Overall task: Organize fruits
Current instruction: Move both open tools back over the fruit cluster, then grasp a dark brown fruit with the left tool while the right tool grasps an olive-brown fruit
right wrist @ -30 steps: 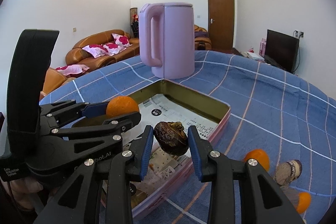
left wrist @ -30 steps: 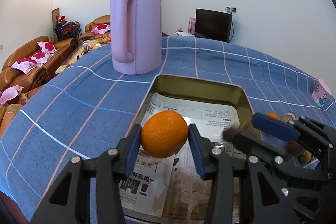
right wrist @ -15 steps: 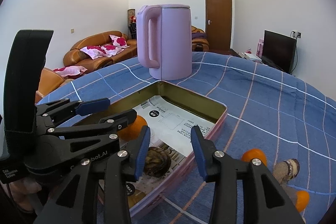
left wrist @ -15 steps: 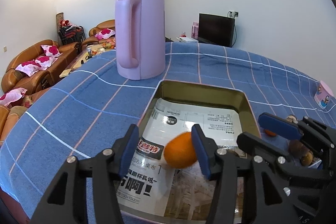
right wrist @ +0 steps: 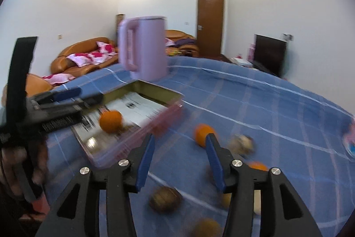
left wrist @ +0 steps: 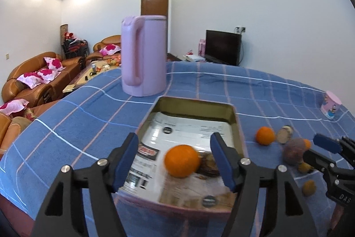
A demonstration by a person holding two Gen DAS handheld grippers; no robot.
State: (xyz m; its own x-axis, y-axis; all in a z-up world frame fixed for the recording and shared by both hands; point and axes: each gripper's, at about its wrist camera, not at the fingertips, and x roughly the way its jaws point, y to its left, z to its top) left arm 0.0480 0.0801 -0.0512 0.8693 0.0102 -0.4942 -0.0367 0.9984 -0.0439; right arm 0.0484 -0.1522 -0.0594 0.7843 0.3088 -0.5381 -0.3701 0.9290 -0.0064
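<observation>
Both fruits dropped into the tin since a second ago.

The round orange [left wrist: 182, 161] and the dark wrinkled fruit [left wrist: 208, 162] beside it now lie on the printed paper inside the shallow rectangular metal tin [left wrist: 237, 126]. The left gripper [left wrist: 177, 161] and right gripper [right wrist: 179, 157] both stand spread and empty. To the tin's right, a loose orange [right wrist: 202, 131] and smaller blurred fruits likely wait to be collected.

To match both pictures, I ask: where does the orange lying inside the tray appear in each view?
Left wrist: the orange lies low in the centre, in the tray, between the open fingers of the left gripper.
Right wrist: the orange is at left of centre, in the tray.
Shared landmark: the pink kettle behind the tray.
</observation>
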